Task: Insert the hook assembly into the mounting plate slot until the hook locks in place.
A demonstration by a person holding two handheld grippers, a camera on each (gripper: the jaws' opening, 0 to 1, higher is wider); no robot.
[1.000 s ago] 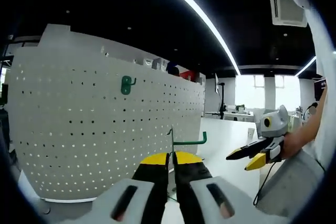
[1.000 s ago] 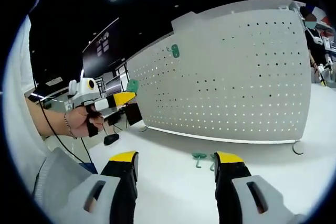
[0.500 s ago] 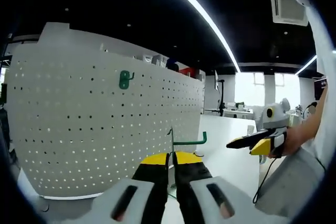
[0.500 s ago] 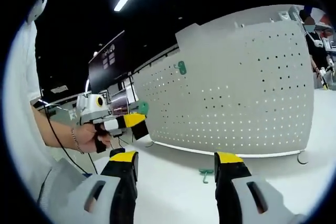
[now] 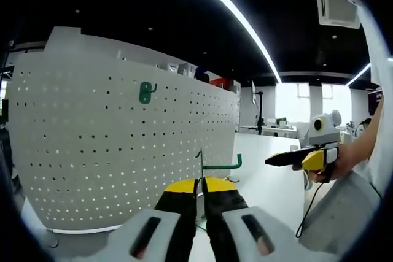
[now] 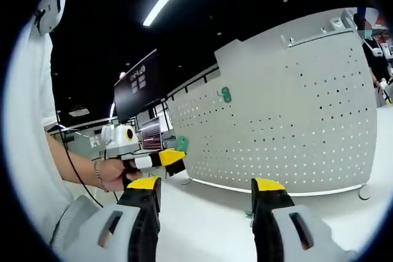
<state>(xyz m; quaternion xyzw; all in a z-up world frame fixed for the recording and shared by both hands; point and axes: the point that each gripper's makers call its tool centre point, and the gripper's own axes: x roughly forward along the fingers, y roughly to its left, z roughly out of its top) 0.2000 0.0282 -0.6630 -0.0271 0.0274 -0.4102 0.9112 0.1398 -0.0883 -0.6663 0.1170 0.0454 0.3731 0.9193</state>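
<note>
— Green hook (image 5: 220, 165), why pinched like that?
— Left gripper (image 5: 201, 189) clenches its jaws on the stem, prong forward, aimed at the pegboard (image 5: 123, 151) on the counter (image 6: 209, 213).
— And the right gripper (image 6: 206, 189)?
— Jaws spread, empty, held back.

A green hook assembly (image 5: 218, 165), a thin upright stem with a horizontal arm ending in an upturned tip, is pinched between closed jaws. The white perforated mounting plate (image 5: 92, 151) stands upright, carrying another green hook (image 5: 146, 92) near its top.
</note>
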